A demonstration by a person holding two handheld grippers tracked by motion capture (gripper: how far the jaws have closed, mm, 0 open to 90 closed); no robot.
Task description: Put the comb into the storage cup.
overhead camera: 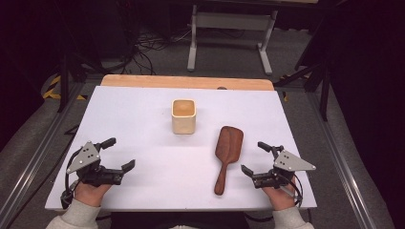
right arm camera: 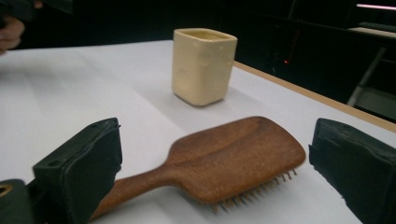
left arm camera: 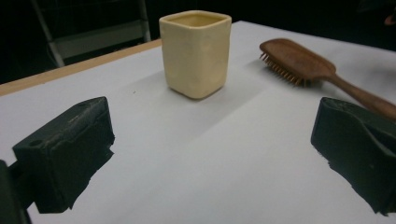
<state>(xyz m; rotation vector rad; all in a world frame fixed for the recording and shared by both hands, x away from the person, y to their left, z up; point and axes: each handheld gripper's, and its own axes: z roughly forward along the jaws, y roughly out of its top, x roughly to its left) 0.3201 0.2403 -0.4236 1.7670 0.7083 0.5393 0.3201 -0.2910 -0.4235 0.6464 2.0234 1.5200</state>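
Observation:
A cream square cup (overhead camera: 184, 116) stands upright at the middle of the white table, open end up. To its right a brown wooden hairbrush (overhead camera: 228, 152) lies bristles down, its handle pointing toward the front edge. My left gripper (overhead camera: 121, 153) rests open at the front left, nothing between its jaws. In the left gripper view the cup (left arm camera: 196, 53) and brush (left arm camera: 303, 63) lie well beyond that gripper (left arm camera: 210, 158). My right gripper (overhead camera: 253, 157) is open just right of the brush handle. In the right gripper view its jaws (right arm camera: 210, 172) flank the brush (right arm camera: 233, 158) without touching it; the cup (right arm camera: 203, 65) stands behind.
The white sheet (overhead camera: 143, 119) covers a table with a wooden strip (overhead camera: 186, 82) along the far edge. A grey metal stand (overhead camera: 231, 28) and cables (overhead camera: 153, 43) are on the floor beyond. Metal rails run along both sides of the table.

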